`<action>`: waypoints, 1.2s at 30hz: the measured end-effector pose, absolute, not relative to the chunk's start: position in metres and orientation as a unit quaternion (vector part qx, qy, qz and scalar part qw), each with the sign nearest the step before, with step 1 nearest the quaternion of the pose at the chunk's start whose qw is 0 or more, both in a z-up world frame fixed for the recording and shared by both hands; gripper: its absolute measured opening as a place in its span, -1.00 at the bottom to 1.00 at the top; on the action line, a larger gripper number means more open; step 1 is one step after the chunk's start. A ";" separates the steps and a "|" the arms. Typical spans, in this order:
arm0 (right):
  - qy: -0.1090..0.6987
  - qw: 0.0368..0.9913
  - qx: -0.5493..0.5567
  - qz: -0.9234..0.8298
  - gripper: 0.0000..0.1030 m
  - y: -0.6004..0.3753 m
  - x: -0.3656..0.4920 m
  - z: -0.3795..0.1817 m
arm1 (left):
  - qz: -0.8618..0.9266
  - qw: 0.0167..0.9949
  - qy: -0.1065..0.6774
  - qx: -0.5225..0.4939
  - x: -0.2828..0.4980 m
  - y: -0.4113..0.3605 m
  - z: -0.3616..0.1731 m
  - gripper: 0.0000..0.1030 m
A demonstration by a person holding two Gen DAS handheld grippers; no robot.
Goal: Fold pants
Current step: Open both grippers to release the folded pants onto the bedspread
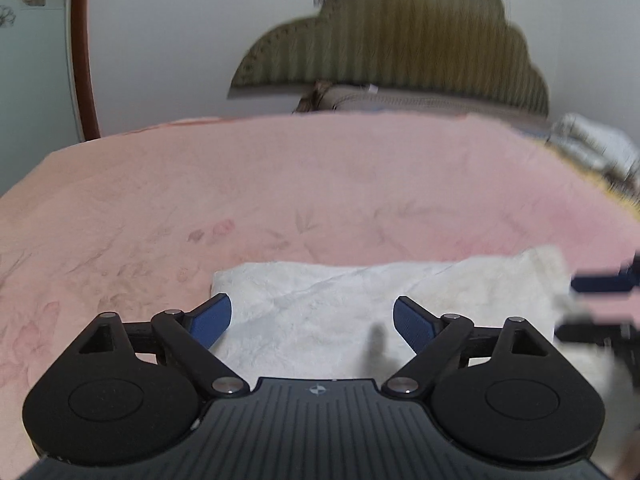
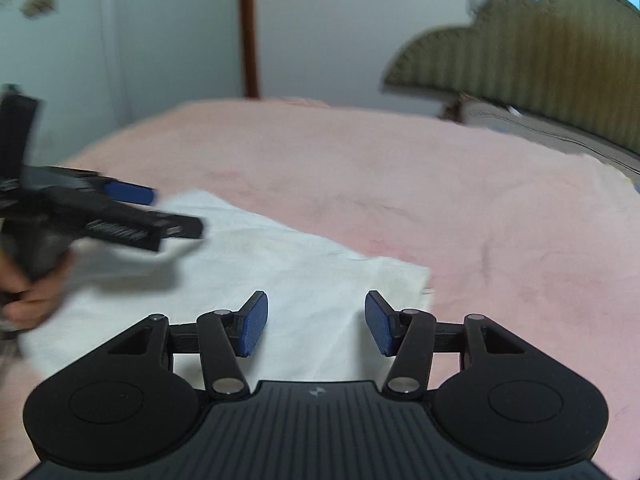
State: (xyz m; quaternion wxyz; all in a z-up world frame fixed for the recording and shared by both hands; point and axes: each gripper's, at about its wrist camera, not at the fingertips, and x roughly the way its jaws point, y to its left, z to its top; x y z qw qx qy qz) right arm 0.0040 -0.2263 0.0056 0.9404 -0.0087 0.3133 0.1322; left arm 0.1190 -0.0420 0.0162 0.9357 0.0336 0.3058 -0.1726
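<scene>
My left tongs and right tongs are both released, grasping nothing, above the folded white fabric pants lying flat on the pink floral bedspread.

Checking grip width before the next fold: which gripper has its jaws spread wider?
The left gripper: its blue pads stand far apart over the white pants. The right gripper is open too, but narrower.

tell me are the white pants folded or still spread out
Folded: the white pants lie as a compact rectangle on the pink bed cover, with both grippers open above them.
</scene>
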 end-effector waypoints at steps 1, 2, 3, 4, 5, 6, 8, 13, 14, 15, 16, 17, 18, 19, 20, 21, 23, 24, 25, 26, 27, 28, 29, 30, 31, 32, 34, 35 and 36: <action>0.309 0.938 -0.003 0.156 0.03 -0.224 -0.007 0.005 | -0.180 0.936 0.301 0.025 0.112 -0.038 0.018 0.77; 0.310 0.935 -0.004 0.175 0.07 -0.219 -0.011 0.004 | -0.182 0.937 0.298 0.023 0.105 -0.035 0.018 0.81; 0.318 0.930 -0.011 0.182 0.09 -0.215 -0.016 -0.001 | -0.182 0.937 0.296 0.026 0.101 -0.033 0.016 0.84; 0.331 0.927 -0.024 0.178 0.11 -0.211 -0.019 -0.009 | -0.179 0.937 0.299 0.037 0.099 -0.037 0.009 0.86; 0.338 0.925 -0.042 0.170 0.11 -0.206 -0.020 -0.017 | -0.176 0.934 0.307 0.050 0.099 -0.038 0.002 0.84; 0.333 0.927 -0.045 0.169 0.11 -0.206 -0.020 -0.023 | -0.172 0.929 0.322 0.060 0.101 -0.040 -0.005 0.81; 0.329 0.930 -0.019 0.161 0.11 -0.211 -0.020 -0.021 | -0.167 0.928 0.330 0.049 0.099 -0.036 -0.006 0.73; 0.316 0.935 -0.003 0.159 0.14 -0.209 -0.033 -0.015 | -0.184 0.936 0.299 0.019 0.073 -0.020 0.008 0.90; 0.323 0.933 -0.010 0.157 0.14 -0.207 -0.035 -0.019 | -0.190 0.932 0.309 0.031 0.075 -0.025 0.004 0.90; 0.322 0.934 -0.017 0.156 0.14 -0.206 -0.035 -0.025 | -0.195 0.925 0.322 0.049 0.075 -0.030 -0.003 0.90; 0.318 0.935 -0.013 0.155 0.14 -0.205 -0.038 -0.027 | -0.193 0.921 0.332 0.068 0.075 -0.035 -0.011 0.90; 0.317 0.936 -0.004 0.154 0.15 -0.206 -0.039 -0.027 | -0.188 0.923 0.327 0.077 0.072 -0.037 -0.014 0.91; 0.317 0.936 0.006 0.153 0.15 -0.208 -0.039 -0.025 | -0.186 0.927 0.317 0.078 0.069 -0.037 -0.014 0.88; 0.315 0.936 0.016 0.153 0.15 -0.210 -0.040 -0.022 | -0.189 0.926 0.317 0.075 0.070 -0.035 -0.012 0.88; 0.308 0.939 0.027 0.151 0.15 -0.214 -0.043 -0.019 | -0.194 0.925 0.320 0.068 0.070 -0.034 -0.010 0.89; 0.300 0.942 0.039 0.146 0.15 -0.220 -0.044 -0.016 | -0.196 0.924 0.322 0.058 0.071 -0.030 -0.009 0.89; 0.286 0.948 0.064 0.121 0.17 -0.236 -0.046 -0.012 | -0.196 0.924 0.325 0.035 0.073 -0.021 -0.008 0.89; 0.285 0.950 0.075 0.104 0.18 -0.244 -0.046 -0.012 | -0.194 0.923 0.330 0.023 0.074 -0.016 -0.008 0.89; 0.287 0.950 0.086 0.086 0.19 -0.252 -0.045 -0.013 | -0.191 0.922 0.336 0.012 0.077 -0.011 -0.008 0.89; 0.292 0.949 0.100 0.065 0.19 -0.260 -0.043 -0.015 | -0.185 0.922 0.341 0.001 0.078 -0.005 -0.009 0.89; 0.297 0.947 0.114 0.049 0.19 -0.267 -0.042 -0.018 | -0.177 0.922 0.345 -0.008 0.079 0.000 -0.010 0.89; 0.299 0.945 0.127 0.040 0.19 -0.272 -0.042 -0.021 | -0.167 0.922 0.348 -0.013 0.080 0.004 -0.011 0.89; 0.300 0.943 0.141 0.034 0.19 -0.276 -0.042 -0.024 | -0.157 0.923 0.351 -0.015 0.080 0.008 -0.012 0.89; 0.298 0.943 0.148 0.031 0.19 -0.277 -0.043 -0.025 | -0.148 0.924 0.353 -0.016 0.079 0.010 -0.011 0.89; 0.292 0.944 0.149 0.027 0.19 -0.275 -0.044 -0.025 | -0.138 0.925 0.353 -0.017 0.077 0.013 -0.010 0.89; 0.284 0.947 0.146 0.023 0.19 -0.272 -0.045 -0.024 | -0.129 0.927 0.352 -0.016 0.075 0.014 -0.007 0.88; 0.270 0.954 0.130 0.021 0.19 -0.264 -0.047 -0.019 | -0.120 0.931 0.344 -0.011 0.070 0.013 0.002 0.89; 0.267 0.956 0.119 0.020 0.19 -0.259 -0.045 -0.016 | -0.123 0.933 0.338 -0.007 0.066 0.010 0.007 0.89; 0.266 0.958 0.106 0.020 0.19 -0.253 -0.044 -0.015 | -0.129 0.934 0.333 -0.003 0.061 0.005 0.011 0.89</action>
